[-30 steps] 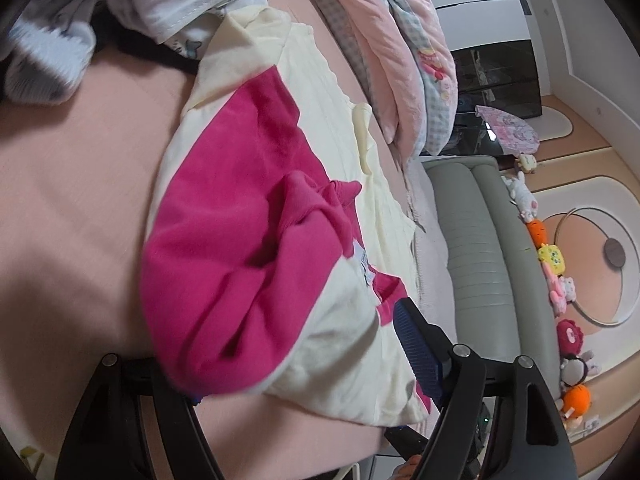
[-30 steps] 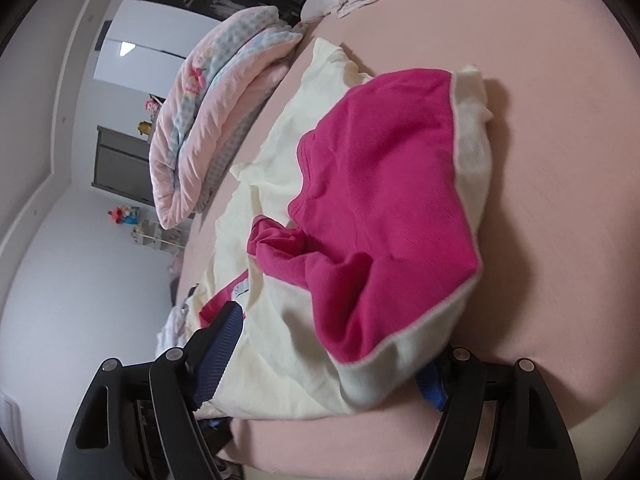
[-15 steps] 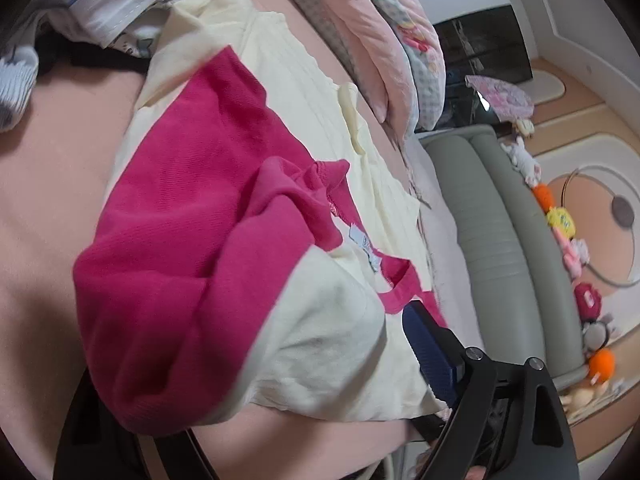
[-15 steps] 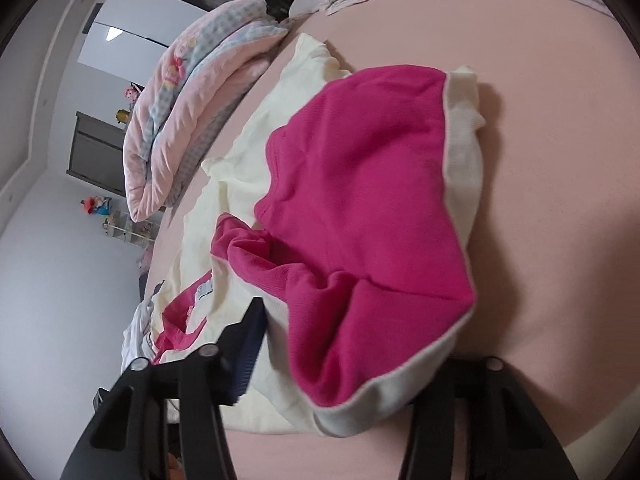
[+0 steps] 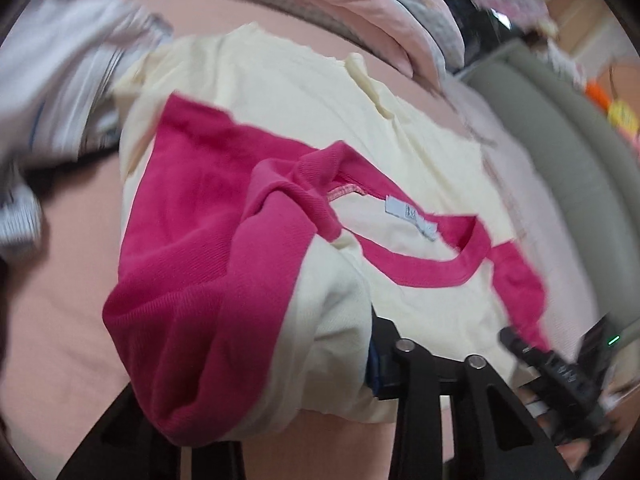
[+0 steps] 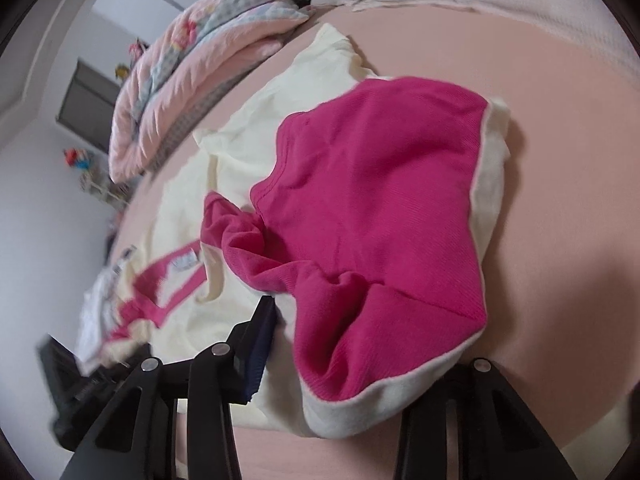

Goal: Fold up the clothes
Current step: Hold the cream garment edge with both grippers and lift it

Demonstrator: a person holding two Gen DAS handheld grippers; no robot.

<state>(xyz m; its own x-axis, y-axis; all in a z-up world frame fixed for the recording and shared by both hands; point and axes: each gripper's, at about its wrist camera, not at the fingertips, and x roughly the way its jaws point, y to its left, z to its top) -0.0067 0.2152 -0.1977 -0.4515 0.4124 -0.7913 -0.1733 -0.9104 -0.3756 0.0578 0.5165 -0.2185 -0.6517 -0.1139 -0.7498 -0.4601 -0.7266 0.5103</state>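
On the near edge of the pink bed point(image 6: 560, 128) your cream-and-magenta shirt point(image 5: 280, 128) lies spread, hem toward the folded quilt point(image 6: 192, 60) at the far side, collar point(image 5: 420, 272) and label facing up near you. What has changed: a second ago both tongs stood wide around the bunched sleeve fold; both pairs of jaws have just been closing with cloth between them. The left view has also rolled and lifted a bit, so the collar now shows fully and the picture is smeared with motion.

Left tongs point(image 5: 280, 408): narrowed, the magenta sleeve point(image 5: 200, 280) and its cream cuff bulge between the fingers; one blue pad point(image 5: 374, 368) sits against the cream cloth, the other finger is buried under the fabric. Looks like a pinch on the shirt.

Right tongs point(image 6: 356, 364): partly closed, the magenta fold with its pale edge is bunched between the fingers; the blue pad point(image 6: 260, 344) touches the cream layer, the far finger is hidden behind the fold. Also reads as a pinch.

My read: you now have the sleeve side gripped at two points, so the fold is starting, not finished. Expect the bunched cloth to slip if the pinch only catches the top layer. A heap of other laundry point(image 5: 60, 80) waits at the far left corner.
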